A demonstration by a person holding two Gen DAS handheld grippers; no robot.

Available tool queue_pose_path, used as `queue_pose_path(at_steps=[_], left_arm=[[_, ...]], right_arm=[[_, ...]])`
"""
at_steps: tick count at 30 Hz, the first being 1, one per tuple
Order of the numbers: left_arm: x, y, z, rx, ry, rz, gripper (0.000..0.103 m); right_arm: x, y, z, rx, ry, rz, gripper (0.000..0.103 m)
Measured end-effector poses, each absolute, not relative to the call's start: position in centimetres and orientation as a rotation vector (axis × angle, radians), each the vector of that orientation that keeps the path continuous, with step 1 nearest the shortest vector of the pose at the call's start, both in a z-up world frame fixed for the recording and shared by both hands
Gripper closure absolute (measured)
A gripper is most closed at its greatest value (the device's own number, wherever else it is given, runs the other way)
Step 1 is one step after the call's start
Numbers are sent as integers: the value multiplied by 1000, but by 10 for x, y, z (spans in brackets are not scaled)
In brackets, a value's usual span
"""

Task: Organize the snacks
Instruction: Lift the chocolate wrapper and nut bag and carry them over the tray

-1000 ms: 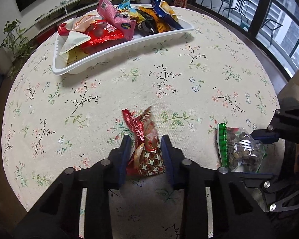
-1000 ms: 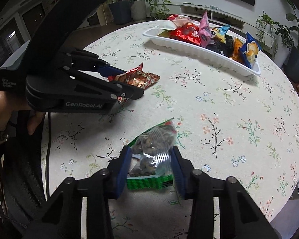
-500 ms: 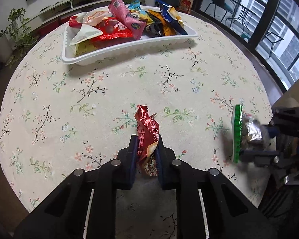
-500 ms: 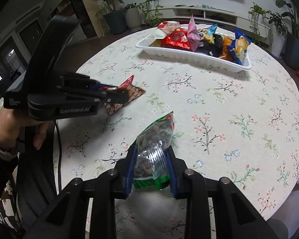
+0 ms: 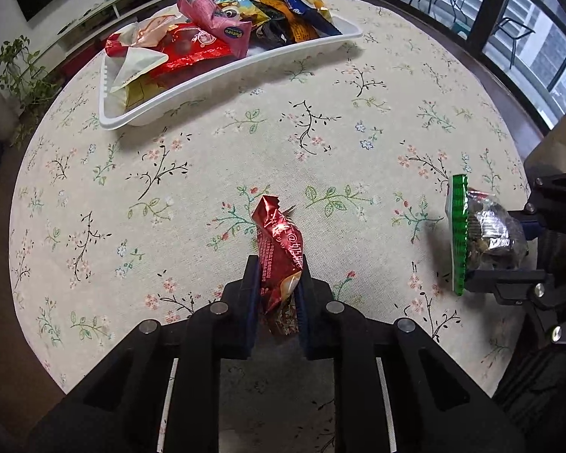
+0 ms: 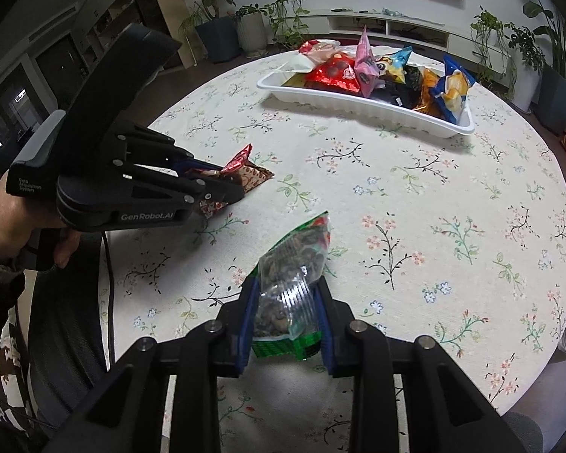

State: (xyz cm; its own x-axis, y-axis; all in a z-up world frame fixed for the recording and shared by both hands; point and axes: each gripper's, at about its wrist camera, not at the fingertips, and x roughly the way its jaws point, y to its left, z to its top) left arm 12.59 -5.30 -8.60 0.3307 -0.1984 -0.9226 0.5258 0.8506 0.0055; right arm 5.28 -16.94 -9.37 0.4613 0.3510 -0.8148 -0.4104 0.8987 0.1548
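My left gripper is shut on a red foil snack packet and holds it above the floral tablecloth; it also shows in the right wrist view. My right gripper is shut on a clear bag of nuts with green edges, lifted off the table; the bag shows at the right of the left wrist view. A white tray full of several snack packets stands at the far side of the table, also in the right wrist view.
The round table has a floral cloth. Its edge is close in front of both grippers. Potted plants and a low TV shelf stand behind the tray. Windows and chairs are at the far right of the left wrist view.
Both grippers closed on their packets and lifted them off the table. The red packet and the nut bag now hang upright between the jaws, a little nearer the tray.
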Motion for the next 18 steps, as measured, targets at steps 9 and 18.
queue_pose_path(at_steps=[9, 18], left_arm=[[123, -36, -65, 146, 1092, -499, 91], [152, -17, -23, -38, 1002, -484, 91]], right_arm=[[65, -202, -76, 29, 956, 426, 72], [100, -230, -30, 58, 874, 388, 72]])
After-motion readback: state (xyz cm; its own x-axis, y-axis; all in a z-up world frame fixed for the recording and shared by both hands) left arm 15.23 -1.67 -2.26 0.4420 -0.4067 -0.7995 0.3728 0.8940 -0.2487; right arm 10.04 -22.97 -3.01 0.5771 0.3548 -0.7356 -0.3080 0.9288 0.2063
